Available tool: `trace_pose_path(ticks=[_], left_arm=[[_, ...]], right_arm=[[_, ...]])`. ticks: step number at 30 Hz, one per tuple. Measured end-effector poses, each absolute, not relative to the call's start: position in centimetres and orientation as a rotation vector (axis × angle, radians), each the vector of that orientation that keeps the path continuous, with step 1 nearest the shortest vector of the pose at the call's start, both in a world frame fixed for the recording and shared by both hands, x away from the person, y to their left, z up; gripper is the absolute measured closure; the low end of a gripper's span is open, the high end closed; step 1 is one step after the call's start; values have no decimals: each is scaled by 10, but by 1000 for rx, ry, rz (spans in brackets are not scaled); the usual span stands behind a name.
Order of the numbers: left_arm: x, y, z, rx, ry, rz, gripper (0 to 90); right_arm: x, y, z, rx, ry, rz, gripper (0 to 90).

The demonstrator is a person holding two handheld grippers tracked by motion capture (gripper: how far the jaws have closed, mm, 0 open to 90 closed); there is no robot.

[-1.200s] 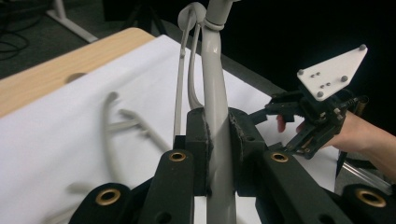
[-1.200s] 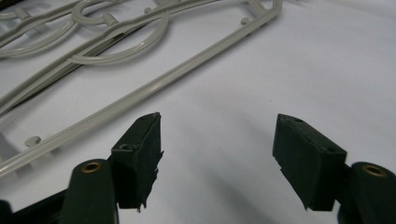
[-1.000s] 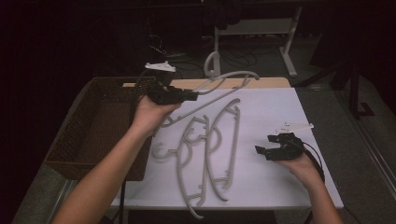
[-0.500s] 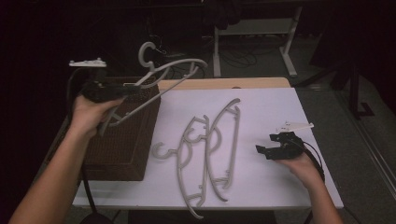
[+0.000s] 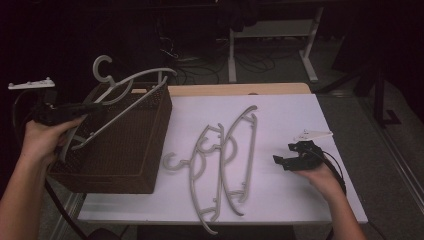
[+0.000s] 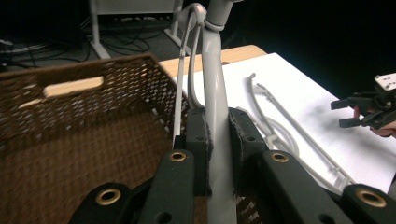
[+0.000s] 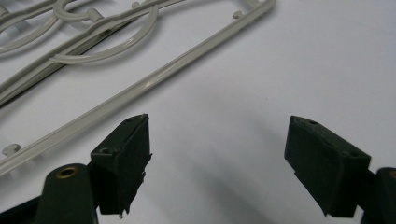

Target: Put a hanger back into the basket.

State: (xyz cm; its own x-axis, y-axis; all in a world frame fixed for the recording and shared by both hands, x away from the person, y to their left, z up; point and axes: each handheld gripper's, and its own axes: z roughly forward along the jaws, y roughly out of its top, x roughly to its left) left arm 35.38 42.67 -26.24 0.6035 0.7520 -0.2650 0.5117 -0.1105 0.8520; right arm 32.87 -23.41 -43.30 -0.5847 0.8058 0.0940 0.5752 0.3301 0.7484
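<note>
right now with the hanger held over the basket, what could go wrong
The left hand-held gripper clamps the hanger on one thin arm, so it may pivot or slip. Its hook and far end reach past the basket rim, so it could catch there when lowered. The hangers on the table overlap and may drag along together.

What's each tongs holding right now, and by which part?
Left tongs grip a hanger by its arm, above the basket. Right tongs are open, holding nothing.

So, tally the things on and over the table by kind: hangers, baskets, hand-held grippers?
Grey hangers: 3 (one held over the basket, two lying on the white table)
Brown wicker basket: 1
Hand-held grippers: 2 (left, right)
Total: 6
</note>
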Motion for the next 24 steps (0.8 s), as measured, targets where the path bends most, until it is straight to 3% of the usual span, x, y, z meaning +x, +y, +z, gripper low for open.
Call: trace_pose_path(ticks=[9,24], left_arm=[[355,455,-286,1758,1100,270,801],[375,460,-320,1809,1149,213,800]], right_arm=[[330,-232,-435,1237,2317,1095,217],[330,-232,-435,1243,2317,1081,217]])
